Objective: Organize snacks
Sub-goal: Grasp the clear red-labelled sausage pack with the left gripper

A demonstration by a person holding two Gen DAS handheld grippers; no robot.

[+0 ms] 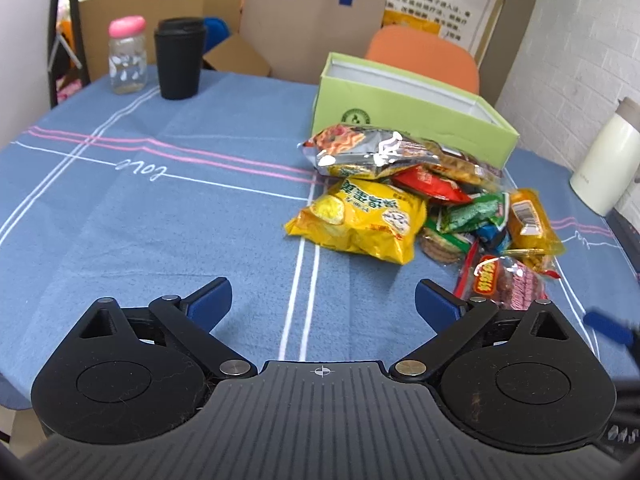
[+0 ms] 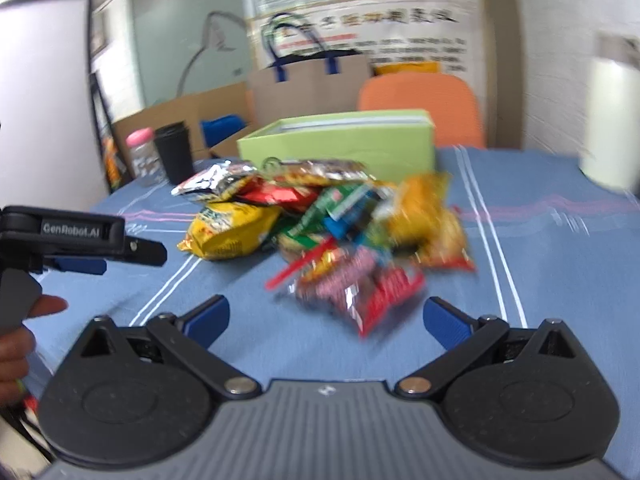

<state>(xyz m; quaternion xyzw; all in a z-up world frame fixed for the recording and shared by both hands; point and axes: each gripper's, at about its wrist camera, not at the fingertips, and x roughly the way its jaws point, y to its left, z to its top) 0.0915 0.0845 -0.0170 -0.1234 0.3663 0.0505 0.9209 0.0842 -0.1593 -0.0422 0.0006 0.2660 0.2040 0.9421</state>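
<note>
A heap of snack packets (image 1: 424, 200) lies on the blue tablecloth, in front of an open green box (image 1: 408, 108). A big yellow bag (image 1: 360, 220) is at the heap's near left, a silver packet (image 1: 360, 152) on top. My left gripper (image 1: 323, 304) is open over bare cloth, below and left of the heap. In the blurred right wrist view, my right gripper (image 2: 326, 320) is open, with a red and pink packet (image 2: 360, 288) just beyond its fingers. The snack heap (image 2: 320, 216) and green box (image 2: 340, 144) lie further back. The left gripper (image 2: 100, 240) shows at the left edge.
A clear jar with a pink lid (image 1: 127, 56) and a black cup (image 1: 179, 60) stand at the far left. A white flask (image 1: 608, 160) is at the right edge. An orange chair (image 1: 424, 56) and a paper bag (image 1: 312, 20) are behind the table. A hand (image 2: 24, 332) holds the left tool.
</note>
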